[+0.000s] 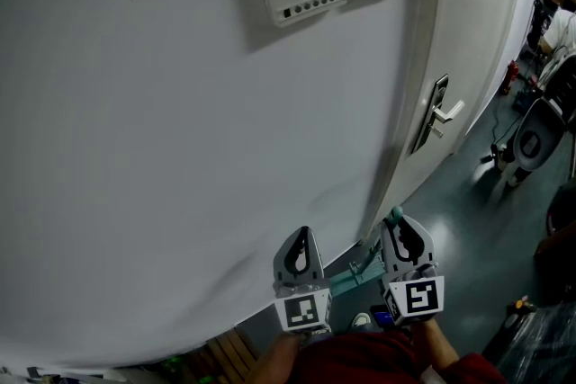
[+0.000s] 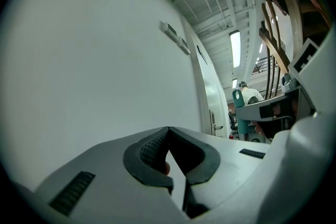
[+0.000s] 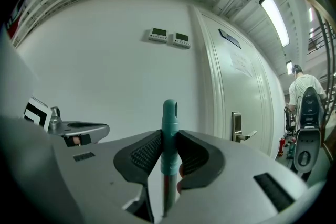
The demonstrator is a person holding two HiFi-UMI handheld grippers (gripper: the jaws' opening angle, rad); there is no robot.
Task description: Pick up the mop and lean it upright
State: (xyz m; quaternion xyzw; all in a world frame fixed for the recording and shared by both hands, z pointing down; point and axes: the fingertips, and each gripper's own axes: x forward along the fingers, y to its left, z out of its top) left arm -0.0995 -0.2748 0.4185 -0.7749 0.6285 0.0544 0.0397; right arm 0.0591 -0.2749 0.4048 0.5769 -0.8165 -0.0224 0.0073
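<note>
Jaws, right gripper view: the right gripper [image 3: 168,140] is clamped on the mop handle [image 3: 169,113], with both ribbed pads pressed to its teal grip sleeve. The handle stands upright between them. Its rounded teal cap, pierced by a hanging hole, rises above the pads. Below the sleeve a bare metal shaft drops out of sight behind the gripper body. The mop's head is not visible. Beyond are a white wall [image 3: 105,76], two wall control panels [image 3: 169,37] and a white door [image 3: 247,97] with a lever handle [image 3: 242,136]. The left gripper [image 3: 79,128] shows at the left edge.

Left gripper view: the jaw tips of the left gripper [image 2: 168,131] meet, holding nothing. The same wall fills most of the frame. A seated person far off is too small to detail.

Head view: both grippers sit low in frame, left [image 1: 300,258] and right [image 1: 402,238]. Only the teal cap [image 1: 395,213] pokes above the right gripper, close to the wall by the door frame. A teal strip [image 1: 346,281] between the grippers cannot be identified.
</note>
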